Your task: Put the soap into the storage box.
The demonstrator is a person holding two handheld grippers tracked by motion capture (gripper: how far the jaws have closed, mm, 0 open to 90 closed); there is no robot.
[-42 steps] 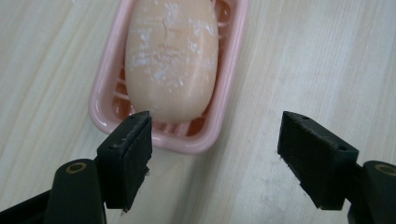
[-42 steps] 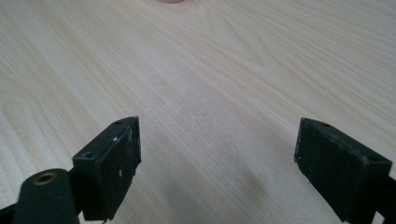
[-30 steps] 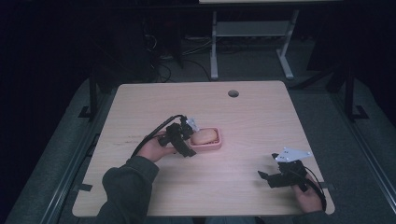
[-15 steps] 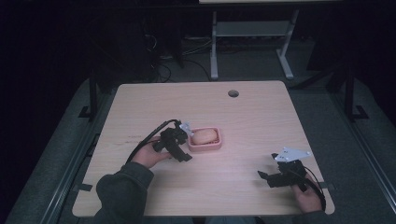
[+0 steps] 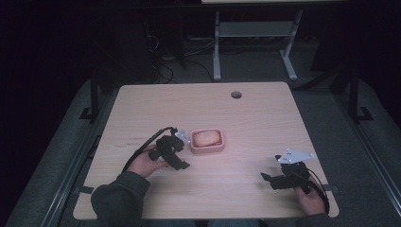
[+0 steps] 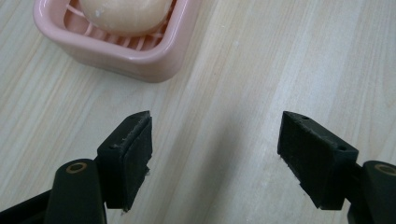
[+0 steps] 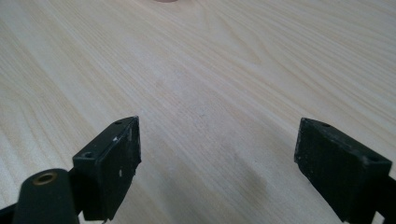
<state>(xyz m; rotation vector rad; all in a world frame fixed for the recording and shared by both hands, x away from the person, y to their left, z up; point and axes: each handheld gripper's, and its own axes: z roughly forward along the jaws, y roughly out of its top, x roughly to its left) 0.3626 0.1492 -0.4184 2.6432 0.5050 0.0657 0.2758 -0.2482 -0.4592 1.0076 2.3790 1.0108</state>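
The wooden bench (image 5: 265,123) is the biggest thing here. Both hands rest on it, close to the person.

The left gripper (image 6: 215,158) has its fingers (image 6: 128,154) spread wide, with just bare wood between them. The right gripper (image 7: 217,165) has its fingers (image 7: 112,161) spread wide too, and they hold nothing.

In the high view, the left gripper (image 5: 176,150) sits just beside the pink soap dish (image 5: 207,148). The right gripper (image 5: 270,178) is well apart from it.

In the left gripper view, the pink soap dish (image 6: 135,53) lies ahead of the fingers and off to the side of the left finger. It is near that finger but does not touch it.

A pale soap (image 6: 125,13) lies inside the dish, past the fingers. In the high view the soap (image 5: 206,138) sits in the middle of the dish.
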